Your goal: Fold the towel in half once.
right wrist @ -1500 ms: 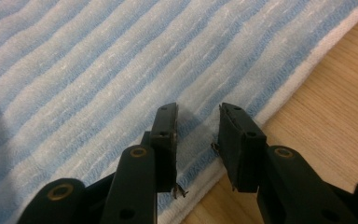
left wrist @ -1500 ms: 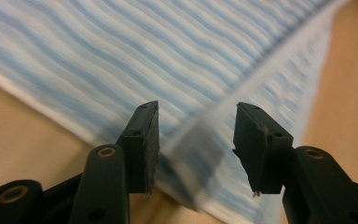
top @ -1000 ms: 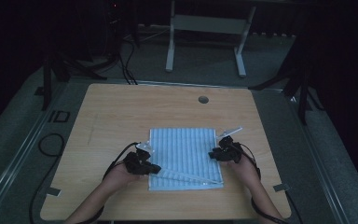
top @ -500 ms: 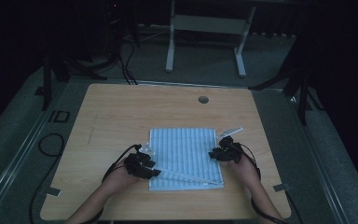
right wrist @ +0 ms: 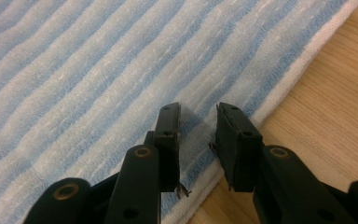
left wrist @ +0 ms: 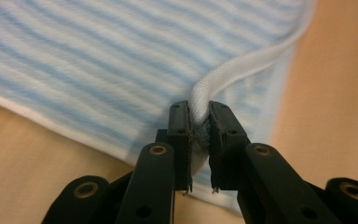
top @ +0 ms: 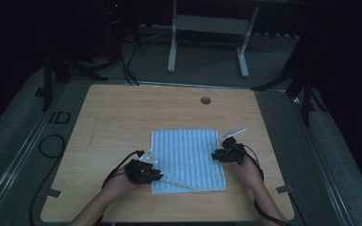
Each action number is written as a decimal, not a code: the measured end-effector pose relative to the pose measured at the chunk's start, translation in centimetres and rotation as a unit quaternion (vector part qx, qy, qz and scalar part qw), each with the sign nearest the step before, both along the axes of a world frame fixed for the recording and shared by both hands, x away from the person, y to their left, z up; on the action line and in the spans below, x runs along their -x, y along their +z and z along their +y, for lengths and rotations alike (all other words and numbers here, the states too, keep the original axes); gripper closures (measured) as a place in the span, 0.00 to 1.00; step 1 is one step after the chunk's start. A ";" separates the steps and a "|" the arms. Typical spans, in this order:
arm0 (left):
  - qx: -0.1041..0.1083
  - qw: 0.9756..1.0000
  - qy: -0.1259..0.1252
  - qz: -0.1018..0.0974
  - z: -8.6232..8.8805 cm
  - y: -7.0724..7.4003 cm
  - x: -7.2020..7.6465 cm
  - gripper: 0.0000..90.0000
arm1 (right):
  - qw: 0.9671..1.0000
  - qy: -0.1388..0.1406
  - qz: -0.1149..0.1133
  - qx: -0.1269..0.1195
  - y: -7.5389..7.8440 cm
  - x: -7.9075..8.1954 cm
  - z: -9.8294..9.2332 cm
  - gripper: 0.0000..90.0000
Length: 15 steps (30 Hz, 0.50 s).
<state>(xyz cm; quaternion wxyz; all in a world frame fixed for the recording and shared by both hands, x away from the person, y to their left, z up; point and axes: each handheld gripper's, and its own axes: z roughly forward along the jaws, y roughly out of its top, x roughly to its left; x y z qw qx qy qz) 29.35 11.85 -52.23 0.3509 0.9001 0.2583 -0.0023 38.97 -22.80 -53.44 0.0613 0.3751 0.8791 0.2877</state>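
Blue and white stripes run across the cloth (top: pixel 187 157), which lies flat near the middle of the wooden table (top: pixel 122 117), a bit toward the near side. The left gripper (left wrist: pixel 199 135) is closed tight on the cloth's white hem at the near left corner — a fold of cloth is pinched between its jaws and pulled up a little. That grip looks meant for lifting the corner, maybe to fold the cloth. The right gripper (right wrist: pixel 196 140) sits over the right edge of the cloth with its jaws a little apart and nothing between them — it seems to be lining up to pinch that edge too.
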 end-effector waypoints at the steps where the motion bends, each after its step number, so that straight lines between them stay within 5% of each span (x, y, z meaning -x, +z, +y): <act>1: 0.003 1.000 -0.005 0.015 0.2 0.2 0.8 0.85 | 1.000 0.000 0.000 0.000 0.0 0.0 0.0 0.78; 11: -0.028 0.998 -0.016 0.046 1.6 -0.4 3.6 0.69 | 1.000 0.001 0.003 0.008 0.1 0.0 0.3 0.74; 15: -0.014 0.999 0.010 0.043 2.7 -0.2 3.0 0.66 | 1.000 0.012 -0.003 0.018 0.5 0.3 0.7 0.67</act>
